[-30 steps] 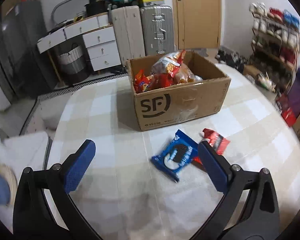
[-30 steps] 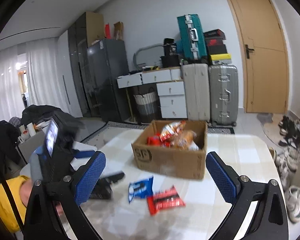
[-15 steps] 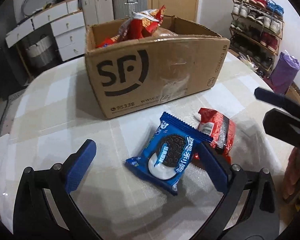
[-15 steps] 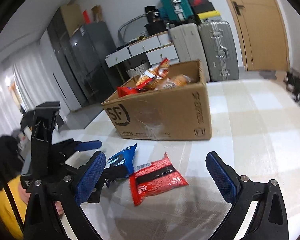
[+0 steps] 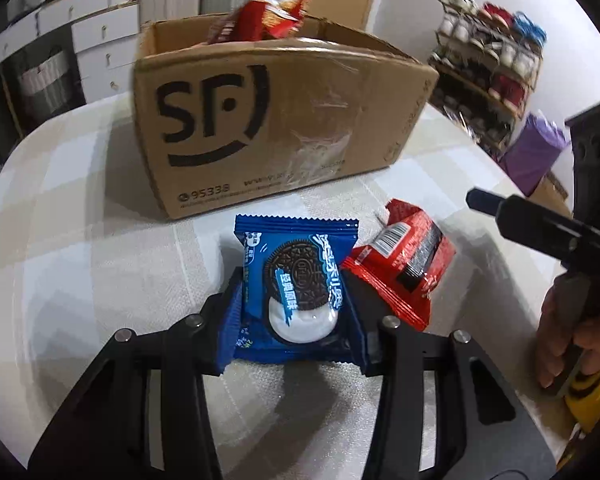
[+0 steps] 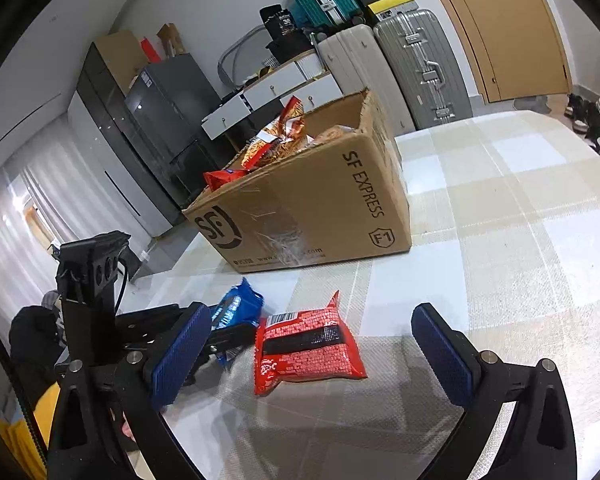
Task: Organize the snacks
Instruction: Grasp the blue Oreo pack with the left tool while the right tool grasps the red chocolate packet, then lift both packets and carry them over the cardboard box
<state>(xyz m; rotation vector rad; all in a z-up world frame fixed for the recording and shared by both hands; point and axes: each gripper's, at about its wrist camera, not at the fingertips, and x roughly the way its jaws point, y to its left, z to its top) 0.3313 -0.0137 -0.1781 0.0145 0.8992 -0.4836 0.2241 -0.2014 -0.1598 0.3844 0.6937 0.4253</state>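
Between your left gripper (image 5: 296,312) jaws: blue cookie pack (image 5: 296,280), pinched, on surface (image 5: 100,280). Right gripper (image 6: 312,356) jaws spread around red snack pack (image 6: 304,346). Grasp step; next, lift pack into cardboard box (image 5: 276,128) ahead.

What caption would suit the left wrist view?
Left gripper shut on blue cookie packet, red snack packet beside it, before brown cardboard box.

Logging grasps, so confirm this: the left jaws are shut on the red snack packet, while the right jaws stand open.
Not quite. The left gripper is shut on the blue Oreo packet, as the left wrist view shows. The red snack packet lies loose on the table; the right gripper is open.
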